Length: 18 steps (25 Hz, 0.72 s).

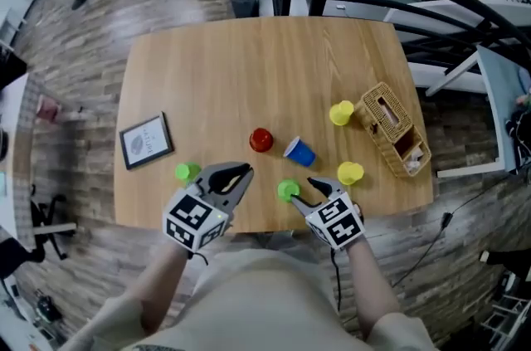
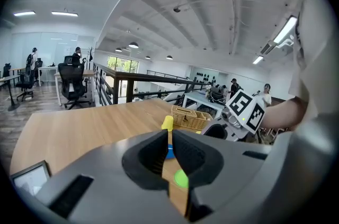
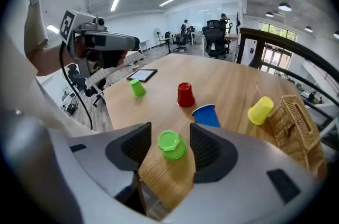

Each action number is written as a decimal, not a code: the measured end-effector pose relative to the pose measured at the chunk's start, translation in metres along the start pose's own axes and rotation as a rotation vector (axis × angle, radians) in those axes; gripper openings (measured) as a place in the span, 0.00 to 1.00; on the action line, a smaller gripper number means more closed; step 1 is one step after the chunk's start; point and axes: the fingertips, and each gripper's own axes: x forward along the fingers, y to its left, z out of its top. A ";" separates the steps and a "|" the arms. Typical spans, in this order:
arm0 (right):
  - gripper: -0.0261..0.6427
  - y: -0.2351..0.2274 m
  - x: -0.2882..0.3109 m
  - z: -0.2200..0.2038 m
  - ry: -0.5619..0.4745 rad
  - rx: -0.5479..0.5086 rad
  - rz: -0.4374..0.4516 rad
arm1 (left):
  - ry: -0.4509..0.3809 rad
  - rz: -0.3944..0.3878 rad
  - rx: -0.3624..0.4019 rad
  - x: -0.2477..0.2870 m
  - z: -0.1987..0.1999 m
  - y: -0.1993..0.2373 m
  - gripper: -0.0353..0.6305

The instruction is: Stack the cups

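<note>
Noted right tongs (image 3: 168, 151) spread astride upturned green cup (image 3: 171, 144), left tongs (image 2: 168, 157) pressed together, empty; judged best to centre, sink lower, then pinch gently near bench (image 1: 249, 67) edge.

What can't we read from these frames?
- Print on the picture frame: too small in head view.
- Contents of the wicker basket: too small in head view, partly cut off in right gripper view.
- The nearer yellow cup: hidden in right gripper view behind the right gripper body.
</note>
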 end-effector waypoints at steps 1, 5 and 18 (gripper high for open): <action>0.40 0.001 0.007 -0.005 0.015 0.005 0.007 | 0.007 0.006 -0.009 0.000 -0.005 0.002 0.12; 0.41 0.005 0.029 -0.022 0.072 0.007 0.022 | 0.042 0.021 -0.026 0.002 -0.027 0.009 0.12; 0.45 0.012 0.069 -0.047 0.135 0.031 0.010 | 0.116 0.049 -0.080 -0.005 -0.071 0.018 0.12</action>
